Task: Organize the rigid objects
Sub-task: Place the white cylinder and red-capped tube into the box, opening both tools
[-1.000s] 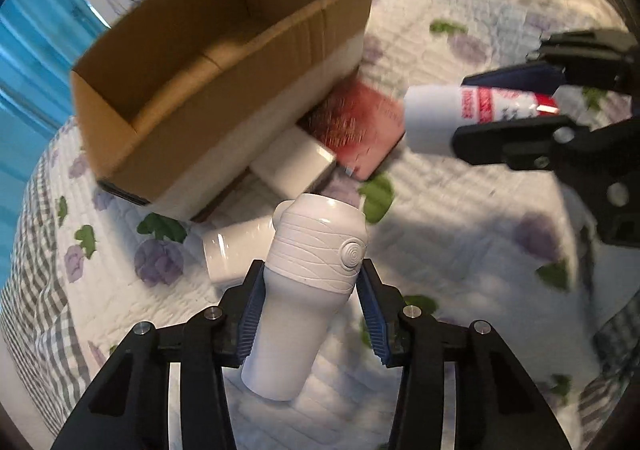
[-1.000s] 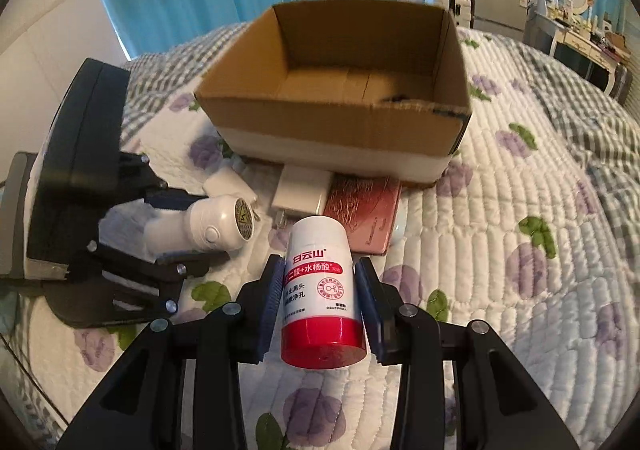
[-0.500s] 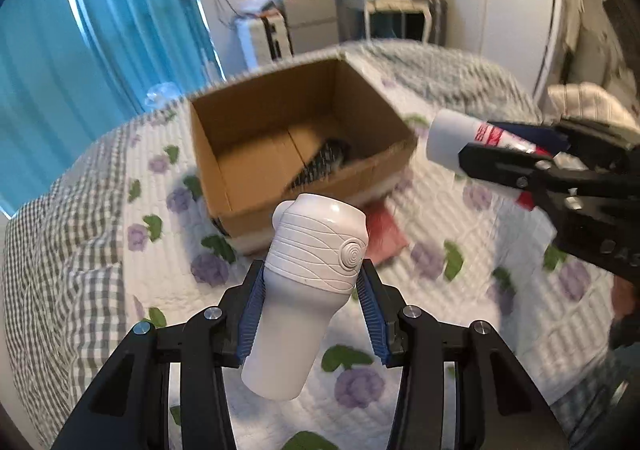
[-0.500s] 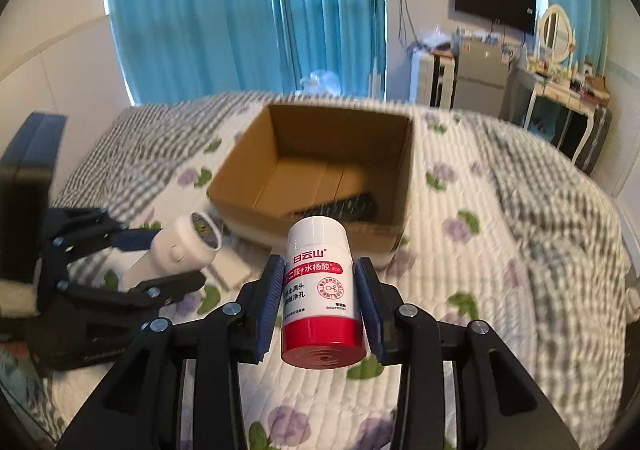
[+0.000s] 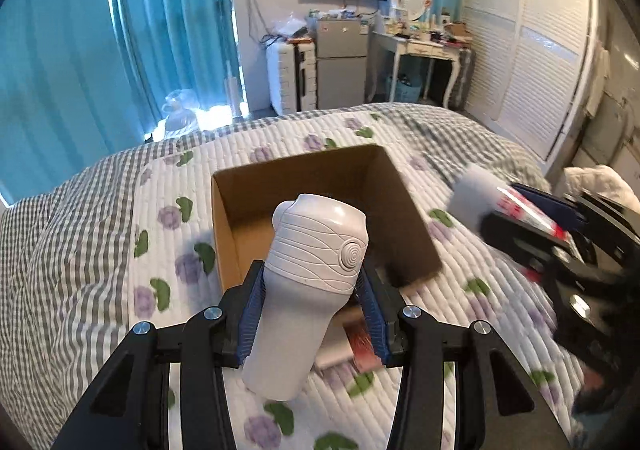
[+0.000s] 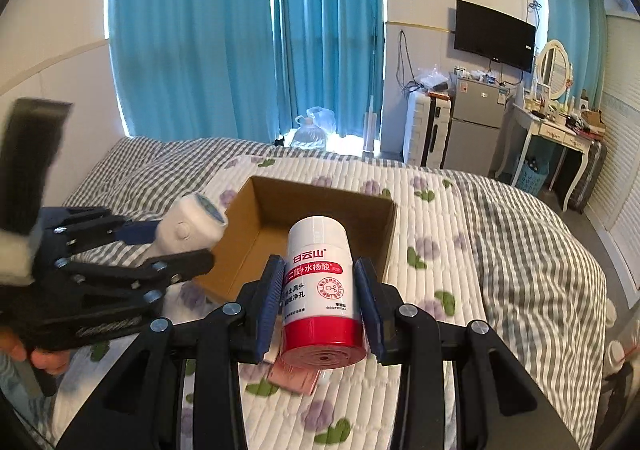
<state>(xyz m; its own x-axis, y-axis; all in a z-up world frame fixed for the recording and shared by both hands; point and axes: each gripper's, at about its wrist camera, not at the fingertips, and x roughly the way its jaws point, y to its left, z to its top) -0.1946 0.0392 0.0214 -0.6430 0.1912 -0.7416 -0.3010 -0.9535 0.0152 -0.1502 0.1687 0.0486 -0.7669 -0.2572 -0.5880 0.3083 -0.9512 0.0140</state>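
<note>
Above a quilted bed (image 5: 100,250), we grip a white ribbed device (image 5: 308,290) in our left gripper (image 5: 312,314), its blue pads pressed to both sides, in front of an open cardboard box (image 5: 408,234). Our right gripper (image 6: 320,310) clamps a white bottle with a red base (image 6: 320,290), also held in the air short of the box. A reddish flat item (image 6: 294,378) lies on the quilt beneath.

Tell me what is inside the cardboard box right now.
Only bare brown floor and walls show inside the cardboard box. The white device in the left gripper and the red-capped bottle in the right gripper cover its near part, so anything there is hidden.
</note>
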